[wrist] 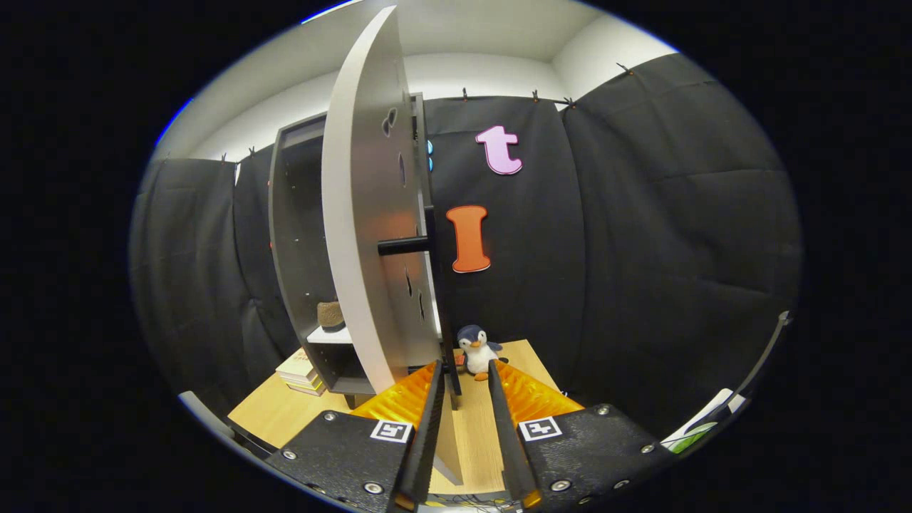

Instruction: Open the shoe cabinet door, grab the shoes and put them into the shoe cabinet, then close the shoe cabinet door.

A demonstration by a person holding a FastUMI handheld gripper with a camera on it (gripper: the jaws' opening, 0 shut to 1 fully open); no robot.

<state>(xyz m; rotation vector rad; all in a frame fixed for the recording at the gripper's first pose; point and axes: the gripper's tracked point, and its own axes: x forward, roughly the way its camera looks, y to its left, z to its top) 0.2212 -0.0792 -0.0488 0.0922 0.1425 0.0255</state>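
The tall grey board shoe cabinet (296,256) stands on the light wooden surface (285,417) w/ its pale grey flat door (363,214) swung out edge-on toward the camera. The door's long black bar handle (436,285) runs down its outer face, a stub joining it to the panel, and its lower end drops into the gap just ahead of the tool (463,370). The tool's fingers are apart, one each side of the handle foot, neither pressing on it as far as I can tell; prob. placed so to hook or push the handle and swing the door. Inside the cabinet, on a white shelf (333,335), sits a brownish rounded thing (330,315), poss. a shoe, too small to be sure; if so, shoes are in and closing is the step in hand. Room: door's bottom edge sits near the left finger, so the swing path toward the cabinet front looks open. A small plush penguin, dark blue and white (477,350), stands just beyond the fingers, right of the handle; a stack of pale books (301,374) lies beside the cabinet base, clear of the door's arc as far as I can judge.
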